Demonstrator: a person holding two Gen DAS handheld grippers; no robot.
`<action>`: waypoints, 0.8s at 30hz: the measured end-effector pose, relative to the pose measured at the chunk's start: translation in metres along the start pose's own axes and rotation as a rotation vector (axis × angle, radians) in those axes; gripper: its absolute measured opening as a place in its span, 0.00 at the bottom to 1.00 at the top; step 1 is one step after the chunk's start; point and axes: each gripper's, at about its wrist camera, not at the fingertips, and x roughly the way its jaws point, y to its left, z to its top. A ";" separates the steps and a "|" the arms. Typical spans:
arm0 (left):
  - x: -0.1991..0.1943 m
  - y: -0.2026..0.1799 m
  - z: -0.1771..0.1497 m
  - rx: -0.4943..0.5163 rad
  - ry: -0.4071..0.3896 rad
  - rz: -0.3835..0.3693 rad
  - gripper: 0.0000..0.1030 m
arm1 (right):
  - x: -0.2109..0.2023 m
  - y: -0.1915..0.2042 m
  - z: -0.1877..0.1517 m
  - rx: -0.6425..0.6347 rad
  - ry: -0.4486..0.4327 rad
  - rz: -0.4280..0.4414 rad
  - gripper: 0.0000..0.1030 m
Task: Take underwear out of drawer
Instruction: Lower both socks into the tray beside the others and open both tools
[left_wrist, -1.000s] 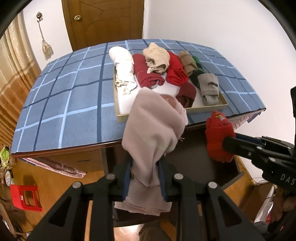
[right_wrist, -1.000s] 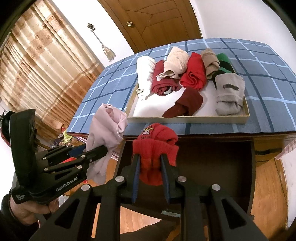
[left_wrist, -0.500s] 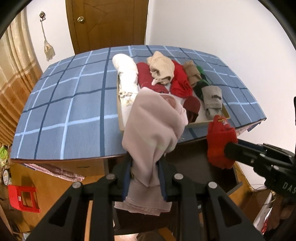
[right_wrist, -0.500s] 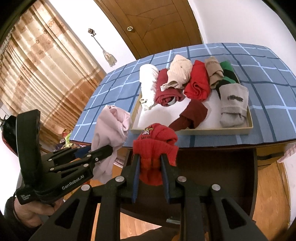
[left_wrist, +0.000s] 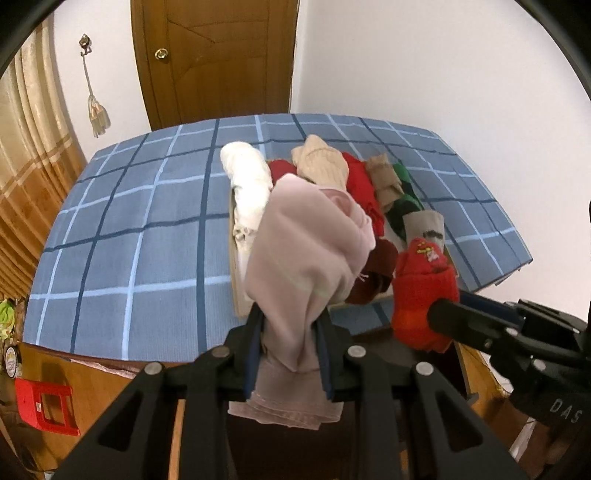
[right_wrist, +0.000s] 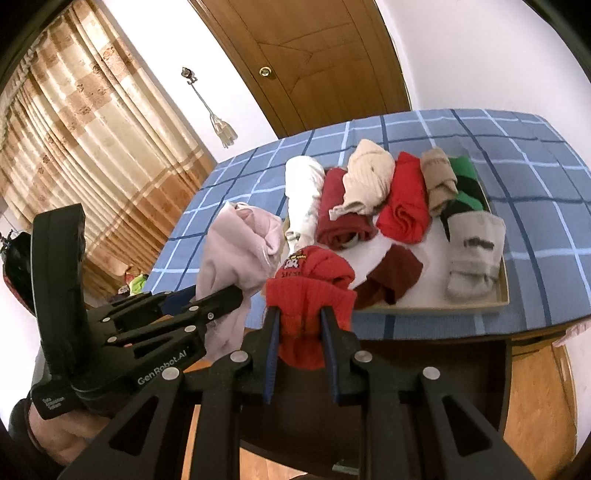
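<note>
My left gripper (left_wrist: 290, 343) is shut on a pale pink underwear piece (left_wrist: 306, 254), held in the air just before the table's front edge; it also shows in the right wrist view (right_wrist: 236, 251). My right gripper (right_wrist: 300, 343) is shut on a red underwear piece (right_wrist: 310, 291) with a small printed patch, held above the open dark drawer (right_wrist: 424, 373). In the left wrist view the red piece (left_wrist: 423, 291) hangs to the right of the pink one. A shallow tray (right_wrist: 504, 291) on the table holds several rolled garments.
The table carries a blue checked cloth (left_wrist: 140, 229). A wooden door (left_wrist: 218, 59) stands behind it, curtains (right_wrist: 96, 122) hang at the left, and a red stool (left_wrist: 44, 406) sits on the floor at the lower left.
Both grippers have risen and moved toward the table with their garments still held. The tray now sits closer and lower in both views.
</note>
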 end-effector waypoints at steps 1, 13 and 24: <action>0.001 0.001 0.002 -0.005 -0.002 0.001 0.24 | 0.001 0.000 0.002 -0.001 -0.003 -0.001 0.23; 0.025 0.008 0.023 -0.063 0.010 0.007 0.24 | 0.018 -0.008 0.036 -0.004 -0.040 -0.055 0.23; 0.065 0.008 0.037 -0.123 0.049 0.040 0.24 | 0.062 -0.023 0.057 0.004 -0.003 -0.134 0.23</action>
